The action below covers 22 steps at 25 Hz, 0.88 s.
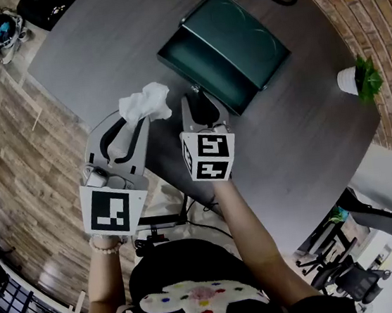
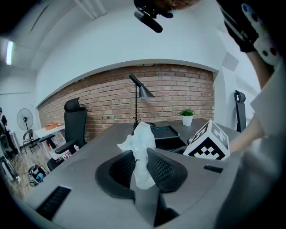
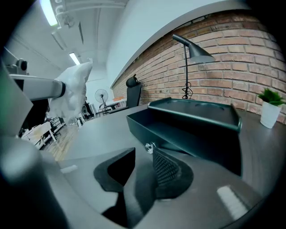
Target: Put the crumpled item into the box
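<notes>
Person's left forearm (image 1: 102,284) and right forearm (image 1: 252,237) reached forward from the body at the bottom of the head view, bead bracelet (image 1: 106,245) on the left wrist, a gripper ahead of each. Left gripper (image 1: 137,122) slanted up-right across the picture, tips over the near edge of the desk (image 1: 98,51); right gripper (image 1: 199,96) pointed straight up the picture, tips just beside the near wall of the box (image 1: 199,70). Both angled somewhat down. Labels: only black-and-white square markers, one on the left gripper's rear face (image 1: 110,210), more on the right gripper's cube (image 1: 210,155). Left jaws were clamped on the crumpled white item (image 1: 145,103), held in the air beside the box, not in it. In the left gripper view it stood upright between the pads, long axis vertical, top bunched out above the jaw tips, lower end hanging in the gap. Right jaws stood apart with nothing between them, a small metal clasp (image 3: 149,146) on the box's front wall just beyond. Box was dark green, lid open and lying back away from the person
</notes>
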{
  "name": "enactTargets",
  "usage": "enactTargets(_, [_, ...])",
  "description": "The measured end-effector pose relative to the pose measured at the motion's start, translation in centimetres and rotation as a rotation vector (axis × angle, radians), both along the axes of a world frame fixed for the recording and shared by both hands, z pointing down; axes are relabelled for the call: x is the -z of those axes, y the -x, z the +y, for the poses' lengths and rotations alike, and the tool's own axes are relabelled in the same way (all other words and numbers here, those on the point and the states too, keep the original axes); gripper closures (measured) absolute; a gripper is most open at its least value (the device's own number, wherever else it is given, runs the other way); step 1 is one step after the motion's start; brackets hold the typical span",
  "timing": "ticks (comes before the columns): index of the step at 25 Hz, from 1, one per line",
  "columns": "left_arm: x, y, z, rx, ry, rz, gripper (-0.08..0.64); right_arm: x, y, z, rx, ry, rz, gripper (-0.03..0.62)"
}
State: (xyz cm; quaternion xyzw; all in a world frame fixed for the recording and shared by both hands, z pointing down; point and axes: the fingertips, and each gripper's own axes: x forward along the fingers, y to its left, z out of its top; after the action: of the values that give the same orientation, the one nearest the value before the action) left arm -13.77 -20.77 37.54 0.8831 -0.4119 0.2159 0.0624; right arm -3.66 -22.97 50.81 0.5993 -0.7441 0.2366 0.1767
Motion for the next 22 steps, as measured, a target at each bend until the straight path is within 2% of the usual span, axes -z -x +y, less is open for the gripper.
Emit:
enactTargets(5, [1.0,-0.7,0.5,-0.001,-0.009,0.014,0.486,1.8,-1.0,0.5,-0.002,-0.029,0.047,0.486])
enactTargets(7, [1.4,-0.8,0.7,0.000,-0.015,0.021,0.486,3.2,-1.5,0.6,-0.015,-0.063,0.054,0.534])
enactTargets(11, [2.5,-1.5,1.3,-0.004,-0.035,0.029,0.486,6.0,-3.8,1.3,-0.036,-0.131,0.092,0.582])
enactTargets(22, [6.6,-3.7,3.2,-0.034,-0.099,0.050,0.486,13.4,-10.8,4.8,-0.134,-0.262,0.115,0.583])
